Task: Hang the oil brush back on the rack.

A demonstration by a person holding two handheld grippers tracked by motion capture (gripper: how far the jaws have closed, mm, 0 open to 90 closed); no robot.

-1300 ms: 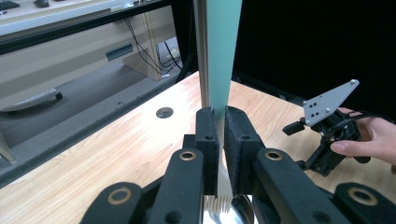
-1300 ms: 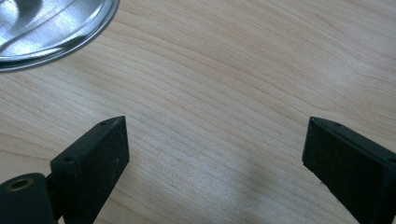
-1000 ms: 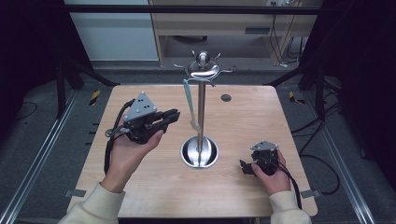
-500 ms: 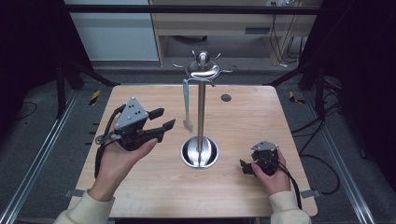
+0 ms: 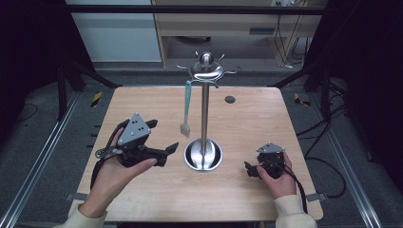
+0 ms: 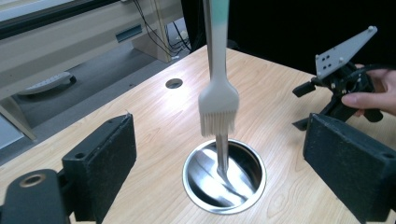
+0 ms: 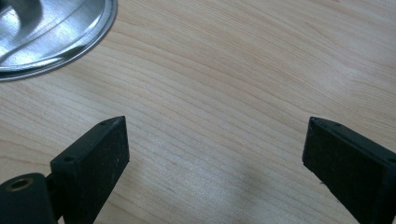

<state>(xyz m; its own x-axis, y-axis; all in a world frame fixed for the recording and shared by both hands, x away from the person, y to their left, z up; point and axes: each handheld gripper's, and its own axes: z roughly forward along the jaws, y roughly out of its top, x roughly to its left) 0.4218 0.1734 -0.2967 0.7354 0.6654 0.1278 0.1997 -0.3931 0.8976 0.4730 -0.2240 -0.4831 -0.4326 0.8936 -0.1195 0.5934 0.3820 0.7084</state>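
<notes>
A steel stand (image 5: 205, 109) rises from a round base (image 5: 190, 160) at the table's middle, with hooks around its top. A brush (image 5: 185, 118) with a teal handle and pale bristles hangs from one hook, left of the pole. My left gripper (image 5: 162, 136) is held left of the base, pointing at it. Its jaws have just been opening and stand wide, with nothing between them. In the left gripper view the brush (image 6: 218, 105) hangs beyond the left gripper (image 6: 222, 144), above the base (image 6: 192, 183). My right gripper (image 5: 248, 169) rests open on the table right of the base.
A small round hole (image 5: 230, 99) sits in the wooden tabletop (image 5: 142, 102) behind the stand. The right gripper view has bare wood between the jaws of the right gripper (image 7: 215, 140) and the base's rim (image 7: 88, 39) at upper left. Black frame rails flank the table.
The left gripper's jaws went from shut beside the brush to wide open. That hand drew back from the brush, toward the near left and lower. The right gripper stayed still.
</notes>
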